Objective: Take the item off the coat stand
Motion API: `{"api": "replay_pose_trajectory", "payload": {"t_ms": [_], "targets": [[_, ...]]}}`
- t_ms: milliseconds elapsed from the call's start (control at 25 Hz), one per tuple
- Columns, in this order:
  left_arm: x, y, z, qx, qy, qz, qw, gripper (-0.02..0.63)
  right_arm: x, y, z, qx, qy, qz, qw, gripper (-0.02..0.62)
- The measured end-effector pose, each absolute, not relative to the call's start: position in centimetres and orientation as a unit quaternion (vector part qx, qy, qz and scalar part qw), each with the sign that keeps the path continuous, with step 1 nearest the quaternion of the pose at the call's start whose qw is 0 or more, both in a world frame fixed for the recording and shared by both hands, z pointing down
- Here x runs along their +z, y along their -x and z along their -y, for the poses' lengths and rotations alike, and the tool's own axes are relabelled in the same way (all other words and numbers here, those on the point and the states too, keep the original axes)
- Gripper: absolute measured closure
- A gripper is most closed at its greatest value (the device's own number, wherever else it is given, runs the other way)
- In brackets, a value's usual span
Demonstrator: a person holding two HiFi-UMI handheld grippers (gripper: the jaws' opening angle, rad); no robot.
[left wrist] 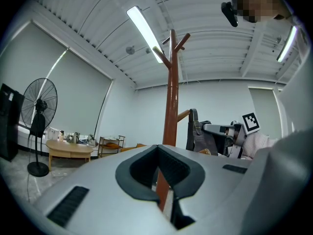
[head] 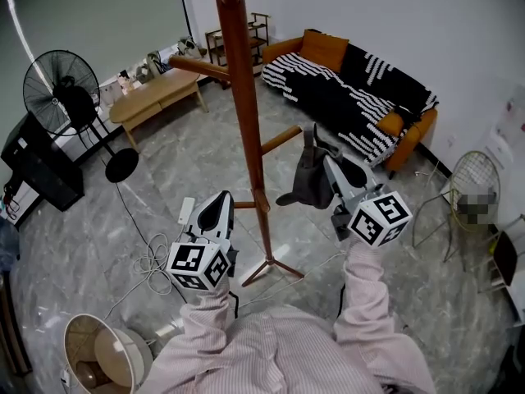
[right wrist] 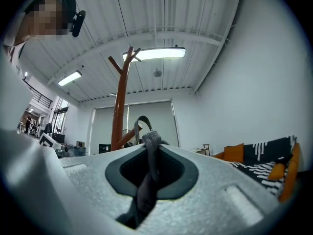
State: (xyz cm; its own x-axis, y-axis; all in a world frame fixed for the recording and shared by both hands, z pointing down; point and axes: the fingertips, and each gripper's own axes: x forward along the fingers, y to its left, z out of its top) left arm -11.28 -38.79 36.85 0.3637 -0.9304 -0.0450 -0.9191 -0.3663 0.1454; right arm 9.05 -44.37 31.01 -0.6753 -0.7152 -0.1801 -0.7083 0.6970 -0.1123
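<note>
Two things stay unclear — the coat stand's [head: 246, 97] top runs out of the head view, and the right gripper [head: 325, 171] covers part of the grey bag [head: 303, 183]. That gripper, tilted slightly up, clamps the bag's strap [right wrist: 149, 151], which loops at a side peg's [head: 279, 142] tip. The left gripper [head: 220, 205] — level, jaws together, empty — points at the stand

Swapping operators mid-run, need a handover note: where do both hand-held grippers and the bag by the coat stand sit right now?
Right hand-held gripper: shut on the grey bag.
Left hand-held gripper: low beside the coat stand, jaws nearly together; whether they pinch anything I cannot tell.
Bag: strap loop sits at the tip of the side peg, not clearly free.
Done: bag gripped. Left: draw the strap off the peg, carry the bag clear.
</note>
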Motion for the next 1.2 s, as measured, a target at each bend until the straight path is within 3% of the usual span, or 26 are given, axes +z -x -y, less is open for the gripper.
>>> {"api": "replay_pose_trajectory", "payload": {"t_ms": [1200], "targets": [[41.5, 10.8, 33.6, -0.021, -0.822, 0.562, 0.084, 0.604, 41.3, -9.7, 37.3, -0.104, 0.436, -0.890, 0.081, 0.566]]}}
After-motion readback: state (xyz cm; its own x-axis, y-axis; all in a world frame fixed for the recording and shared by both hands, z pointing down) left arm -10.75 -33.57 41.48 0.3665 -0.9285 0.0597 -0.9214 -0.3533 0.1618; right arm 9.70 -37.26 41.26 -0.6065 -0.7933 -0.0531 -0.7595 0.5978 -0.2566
